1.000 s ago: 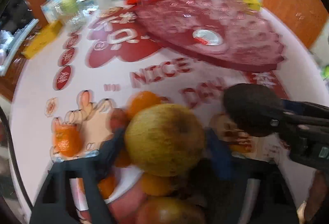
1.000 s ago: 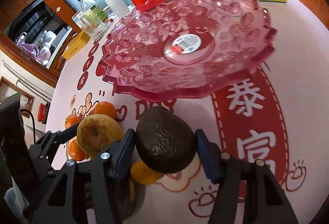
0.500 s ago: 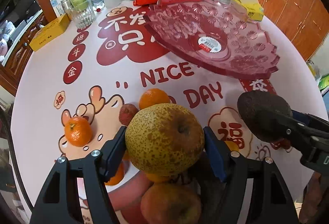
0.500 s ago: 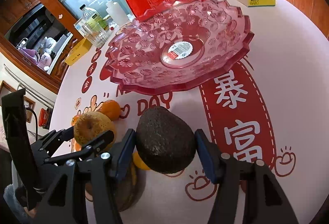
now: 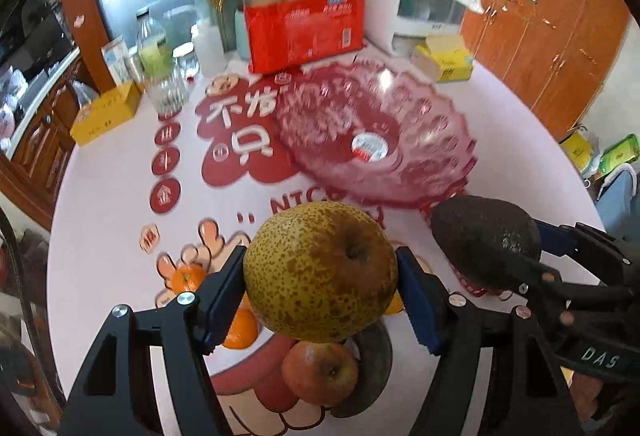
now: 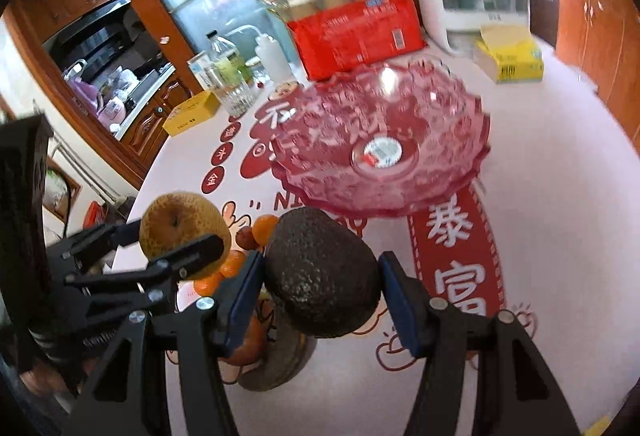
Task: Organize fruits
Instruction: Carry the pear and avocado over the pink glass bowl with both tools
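Beyond held pear (image 5: 320,272) | pink dish (image 5: 432,172) | red pack (image 5: 304,32)

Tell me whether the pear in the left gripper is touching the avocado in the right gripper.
Apart. The left wrist view shows table and pink dish between the pear and the avocado; the right wrist view shows a gap too.

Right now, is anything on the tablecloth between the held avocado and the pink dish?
Nothing: in the right wrist view, only bare printed tablecloth shows between the avocado and the pink dish.
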### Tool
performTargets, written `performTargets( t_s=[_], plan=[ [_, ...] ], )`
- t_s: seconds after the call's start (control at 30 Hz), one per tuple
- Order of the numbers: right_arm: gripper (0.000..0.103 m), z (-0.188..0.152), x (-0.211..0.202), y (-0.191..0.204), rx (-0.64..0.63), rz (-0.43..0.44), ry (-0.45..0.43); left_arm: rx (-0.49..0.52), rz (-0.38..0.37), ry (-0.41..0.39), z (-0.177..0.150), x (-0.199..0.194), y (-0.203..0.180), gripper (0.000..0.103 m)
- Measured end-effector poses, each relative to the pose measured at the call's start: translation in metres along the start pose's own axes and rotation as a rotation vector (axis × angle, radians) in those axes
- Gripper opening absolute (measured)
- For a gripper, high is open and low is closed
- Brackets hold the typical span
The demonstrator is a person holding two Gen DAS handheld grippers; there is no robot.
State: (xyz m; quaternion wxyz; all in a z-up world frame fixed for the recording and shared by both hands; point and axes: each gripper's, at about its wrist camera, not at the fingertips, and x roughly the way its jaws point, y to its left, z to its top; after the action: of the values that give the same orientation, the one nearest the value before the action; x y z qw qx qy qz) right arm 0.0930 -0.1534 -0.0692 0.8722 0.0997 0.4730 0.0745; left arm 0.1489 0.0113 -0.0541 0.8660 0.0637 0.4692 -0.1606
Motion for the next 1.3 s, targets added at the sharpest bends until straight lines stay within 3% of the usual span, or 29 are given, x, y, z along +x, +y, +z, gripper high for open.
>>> performTargets(
  t_s=[0.43,0.73,0.97,1.3],
  plan=[
    [0.059,0.046,-0.051,-0.002,-0.189,-0.212,-0.153,0.080,0.003,-0.125,0.054,-0.047,-0.013,0.071],
    [0.059,0.112,-0.046,-0.020,-0.219,-0.328,-0.230,0.022,0.027,-0.127,0.112,-0.015,-0.011,0.071],
    [0.059,0.144,0.019,-0.040,-0.208,-0.312,-0.132,-0.052,0.050,-0.044,0.135,0.067,-0.010,0.071],
    [0.059,0.108,0.127,-0.077,-0.227,-0.233,0.095,-0.067,0.103,0.090,0.121,0.167,-0.018,0.071]
  ],
)
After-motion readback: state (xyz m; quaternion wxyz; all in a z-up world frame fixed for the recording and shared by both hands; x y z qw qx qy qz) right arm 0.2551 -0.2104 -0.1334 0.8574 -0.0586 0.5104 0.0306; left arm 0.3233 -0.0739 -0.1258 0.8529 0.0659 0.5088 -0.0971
